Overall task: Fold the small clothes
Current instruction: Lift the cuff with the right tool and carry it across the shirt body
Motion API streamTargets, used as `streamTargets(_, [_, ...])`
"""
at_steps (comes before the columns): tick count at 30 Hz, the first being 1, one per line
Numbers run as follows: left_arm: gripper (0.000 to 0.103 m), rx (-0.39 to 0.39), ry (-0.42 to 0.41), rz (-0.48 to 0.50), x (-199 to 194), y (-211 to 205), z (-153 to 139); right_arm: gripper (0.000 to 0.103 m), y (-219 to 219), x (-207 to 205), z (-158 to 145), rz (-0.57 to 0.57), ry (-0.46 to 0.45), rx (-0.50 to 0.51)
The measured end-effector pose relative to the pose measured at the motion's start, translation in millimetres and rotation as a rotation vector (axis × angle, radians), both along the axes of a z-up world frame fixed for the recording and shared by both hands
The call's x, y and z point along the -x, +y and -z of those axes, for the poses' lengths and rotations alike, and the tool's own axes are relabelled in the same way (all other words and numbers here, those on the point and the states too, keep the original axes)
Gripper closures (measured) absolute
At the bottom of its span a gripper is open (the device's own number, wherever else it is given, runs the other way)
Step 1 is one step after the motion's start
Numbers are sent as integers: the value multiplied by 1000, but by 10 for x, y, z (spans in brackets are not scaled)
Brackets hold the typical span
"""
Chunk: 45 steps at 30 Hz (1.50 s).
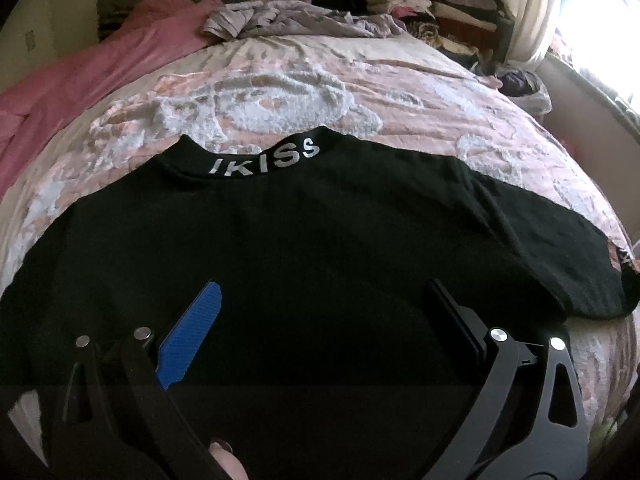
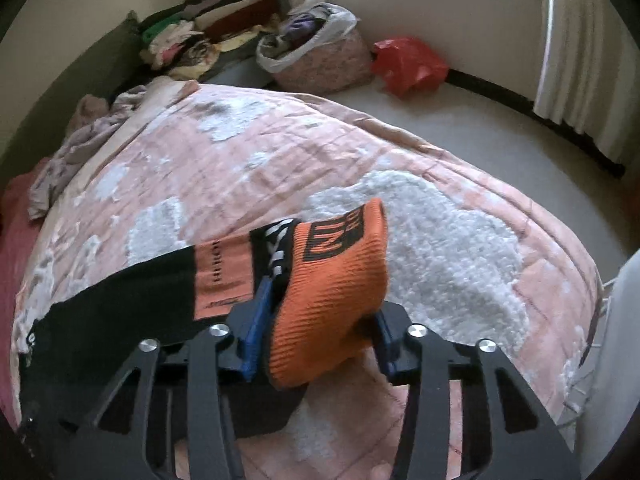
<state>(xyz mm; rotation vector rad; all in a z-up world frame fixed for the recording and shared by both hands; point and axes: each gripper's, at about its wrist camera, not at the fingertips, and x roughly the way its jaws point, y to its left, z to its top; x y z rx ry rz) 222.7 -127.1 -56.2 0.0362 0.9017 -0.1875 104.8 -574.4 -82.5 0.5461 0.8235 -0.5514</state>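
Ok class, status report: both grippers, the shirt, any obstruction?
Left gripper open over black shirt. Right gripper shut on orange cuff. Nothing blocking.

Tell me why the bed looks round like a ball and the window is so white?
Left wrist view: the fisheye lens bends the bedspread into a dome, and daylight washes out the window, leaving the black shirt almost detail-free. Right wrist view: same bulge, with the orange cuff sharp up close.
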Motion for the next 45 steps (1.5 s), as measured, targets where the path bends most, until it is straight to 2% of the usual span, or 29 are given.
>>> streamTargets(1, [9,8,-3,-6,22,16,-15,76,31,7,-29,-24,-21,2])
streamTargets(6, [9,38,-16,-24,110,82,-93,78,218,60,-296,-119,-183,17])
streamTargets(9, [9,34,-14,-23,155,113,-115,78,386,60,-452,-200,-266,-8])
streamTargets(17, [9,60,-7,-41,225,303,-202,79,1041,-75,-851,-401,-363,-37])
streamTargets(19, [9,90,-4,-54,228,396,-236,79,1211,-109,-953,-449,-382,-39])
streamTargets(27, [9,187,12,-84,226,729,-335,79,1980,-361,-1213,-640,-396,-50])
streamTargets(34, [9,233,7,-134,236,1039,-377,79,2571,-615,-1283,-741,-395,-73])
streamTargets(43, [9,336,20,-202,202,1531,-368,78,3365,-823,-1197,-876,-356,-41])
streamTargets(45, [9,355,21,-214,205,1617,-356,75,3528,-868,-1149,-900,-343,-33])
